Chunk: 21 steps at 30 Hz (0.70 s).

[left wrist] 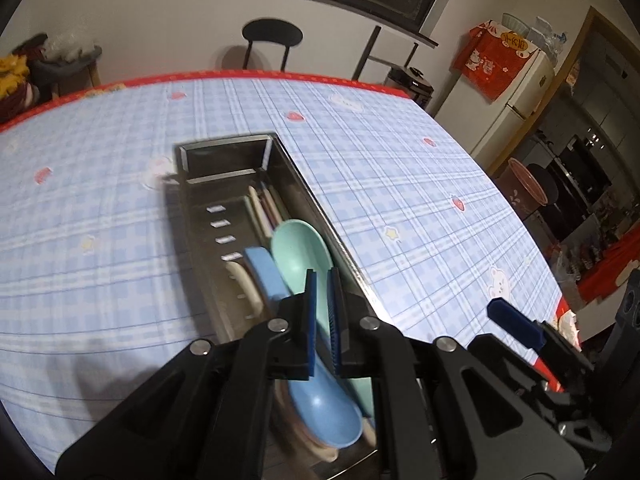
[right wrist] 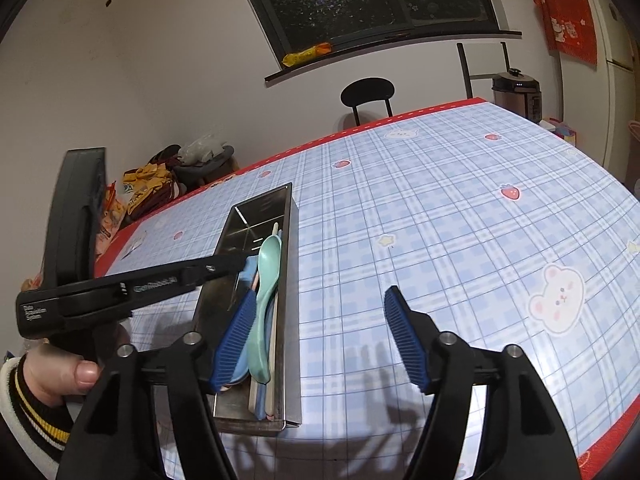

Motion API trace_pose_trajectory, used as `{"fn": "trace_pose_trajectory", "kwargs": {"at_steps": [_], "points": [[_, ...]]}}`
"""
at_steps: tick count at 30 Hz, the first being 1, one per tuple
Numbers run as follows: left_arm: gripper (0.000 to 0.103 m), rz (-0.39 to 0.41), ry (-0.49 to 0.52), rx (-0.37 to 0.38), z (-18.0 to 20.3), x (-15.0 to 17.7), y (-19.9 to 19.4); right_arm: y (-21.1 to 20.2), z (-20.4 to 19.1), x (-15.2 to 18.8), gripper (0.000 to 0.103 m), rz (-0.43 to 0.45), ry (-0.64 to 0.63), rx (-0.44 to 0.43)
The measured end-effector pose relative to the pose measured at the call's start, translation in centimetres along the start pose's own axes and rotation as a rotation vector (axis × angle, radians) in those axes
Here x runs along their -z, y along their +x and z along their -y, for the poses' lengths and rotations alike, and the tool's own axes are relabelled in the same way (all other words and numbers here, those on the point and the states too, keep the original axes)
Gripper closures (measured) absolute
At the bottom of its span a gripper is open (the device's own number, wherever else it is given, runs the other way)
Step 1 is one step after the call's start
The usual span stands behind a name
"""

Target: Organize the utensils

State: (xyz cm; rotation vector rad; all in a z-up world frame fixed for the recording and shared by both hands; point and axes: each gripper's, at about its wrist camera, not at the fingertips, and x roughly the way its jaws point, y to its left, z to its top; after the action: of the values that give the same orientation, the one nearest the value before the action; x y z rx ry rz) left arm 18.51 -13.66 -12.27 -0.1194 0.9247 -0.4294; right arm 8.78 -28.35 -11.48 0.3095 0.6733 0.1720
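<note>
1. Steel rectangular utensil tray (right wrist: pixel 290 280) sits on the blue plaid tablecloth (right wrist: pixel 440 220); mint green plastic spoon (right wrist: pixel 266 264), blue plastic spoon (left wrist: pixel 320 412) and pale chopsticks (right wrist: pixel 272 396) lie inside it.
2. Left gripper (left wrist: pixel 322 288) is clenched above the spoons in the tray; blur hides whether its pads pinch the blue spoon's handle or nothing.
3. Right gripper (right wrist: pixel 320 332) is released, jaws spread wide with nothing between them, one finger (right wrist: pixel 236 332) over the tray, the other over the cloth.
4. The task looks nearly done, since the cloth shows no loose utensils.
5. To finish well, lift the left gripper straight up, avoid dragging spoons, and keep the handles parallel along the tray.
</note>
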Motion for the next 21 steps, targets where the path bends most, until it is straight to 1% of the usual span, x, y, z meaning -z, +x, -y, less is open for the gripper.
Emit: {"fn": "trace_pose_trajectory", "kwargs": {"at_steps": [1,3,5,9,12,14,15,17,19,20,21], "points": [[0.092,0.015,0.005,-0.016,-0.1,0.0,-0.7,-0.2,-0.2,-0.1,0.030,-0.001,-0.007,0.003],[0.090,0.044,0.013,-0.036,-0.5,0.2,-2.2,-0.7,-0.7,-0.3,0.023,-0.001,-0.029,0.008],[0.081,0.074,0.021,-0.062,-0.9,0.4,-3.9,-1.3,-1.3,-0.5,0.017,0.006,-0.054,0.016],[0.071,0.147,0.052,-0.109,-1.6,1.0,-7.7,-3.1,-2.8,-1.1,0.006,0.027,-0.108,0.037],[0.056,0.212,0.073,-0.136,-2.1,1.8,-11.1,-4.5,-3.8,-1.4,0.006,0.042,-0.143,0.060],[0.039,0.250,0.091,-0.152,-2.2,2.3,-13.0,-5.3,-4.5,-1.6,0.006,0.053,-0.163,0.074],[0.037,0.268,0.103,-0.157,-2.1,2.6,-13.9,-5.8,-4.9,-1.7,0.006,0.059,-0.176,0.085],[0.012,0.303,0.129,-0.177,-1.8,3.2,-15.6,-6.7,-5.5,-1.7,0.006,0.071,-0.193,0.099],[0.008,0.361,0.166,-0.210,-1.3,4.2,-17.7,-7.7,-6.1,-1.8,0.006,0.087,-0.210,0.118],[0.006,0.377,0.180,-0.224,-1.2,4.5,-18.5,-8.2,-6.5,-1.8,0.006,0.095,-0.222,0.132],[0.006,0.391,0.191,-0.238,-0.9,4.9,-19.2,-8.8,-6.9,-1.7,0.006,0.102,-0.240,0.150]]}}
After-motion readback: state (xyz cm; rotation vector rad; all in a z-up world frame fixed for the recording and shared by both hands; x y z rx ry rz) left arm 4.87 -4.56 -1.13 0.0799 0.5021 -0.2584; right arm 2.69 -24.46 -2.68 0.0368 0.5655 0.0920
